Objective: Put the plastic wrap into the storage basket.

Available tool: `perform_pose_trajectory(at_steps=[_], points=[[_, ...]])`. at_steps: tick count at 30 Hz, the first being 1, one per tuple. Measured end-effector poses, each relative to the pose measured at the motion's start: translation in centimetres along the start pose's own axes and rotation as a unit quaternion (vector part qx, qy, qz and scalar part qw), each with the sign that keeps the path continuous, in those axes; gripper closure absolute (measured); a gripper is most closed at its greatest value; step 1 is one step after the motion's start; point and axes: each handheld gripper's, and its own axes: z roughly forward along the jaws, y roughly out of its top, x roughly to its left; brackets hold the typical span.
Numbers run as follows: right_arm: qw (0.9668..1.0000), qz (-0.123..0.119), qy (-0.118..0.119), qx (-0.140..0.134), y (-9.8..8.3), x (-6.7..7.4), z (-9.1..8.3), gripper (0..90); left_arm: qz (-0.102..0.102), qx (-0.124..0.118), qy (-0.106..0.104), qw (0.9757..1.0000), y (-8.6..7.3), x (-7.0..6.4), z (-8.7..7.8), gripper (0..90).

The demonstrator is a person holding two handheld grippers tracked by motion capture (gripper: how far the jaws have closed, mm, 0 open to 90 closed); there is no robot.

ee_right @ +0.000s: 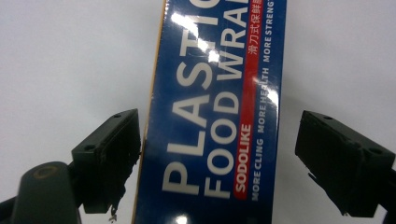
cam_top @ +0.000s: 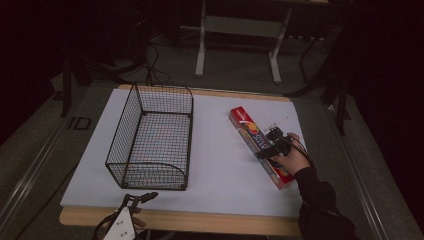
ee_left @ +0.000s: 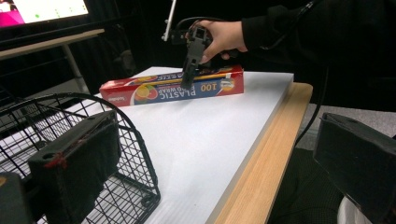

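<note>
At the near left edge of the bench (cam_top: pixel 165 220), the left tongs (cam_top: pixel 141 197) rest low by the wooden lip, held by a hand that barely clears the bottom of the high view; their jaws stand wide apart with nothing between them, as the left gripper view confirms. Just beyond them sits a black wire basket (cam_top: pixel 152 137), upright on the white board (cam_top: pixel 220 165) that covers the bench, its curved low end facing the person; nothing can be made out inside it. Across an open stretch of white to the right lies the box of plastic food wrap (cam_top: pixel 260 146), a long red-and-blue carton (the label reads "PLASTIC FOOD WRAP" and "SODOLIKE") lying flat and angled, its far end toward the middle of the bench and its near end toward the right edge. The right tongs (cam_top: pixel 267 150) are lowered over the carton's middle, gripped by the person's right hand (cam_top: pixel 290 157) in a dark sleeve. In the right gripper view the jaws straddle the box, one at each long side: the left-hand jaw looks to be at its edge, the other stands clear, so they are spread, not clamped.
</note>
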Motion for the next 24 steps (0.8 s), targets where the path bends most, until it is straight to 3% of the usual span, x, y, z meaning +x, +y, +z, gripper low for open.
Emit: perform_pose_trajectory(at_steps=[14,19,24], points=[[0.9968,-0.002,0.001,0.080,2.6,-0.2,1.1,18.3,0.003,0.004,-0.002,1.0000,0.0,-0.1,0.1,1.3],[0.9948,0.006,-0.009,0.101,3.2,0.0,1.4,19.7,0.006,0.006,-0.004,1.0000,0.0,-0.1,0.1,1.3],[0.9936,0.009,-0.003,0.112,3.6,0.1,1.8,25.7,0.007,0.006,-0.004,0.9999,0.0,-0.1,0.1,1.3]])
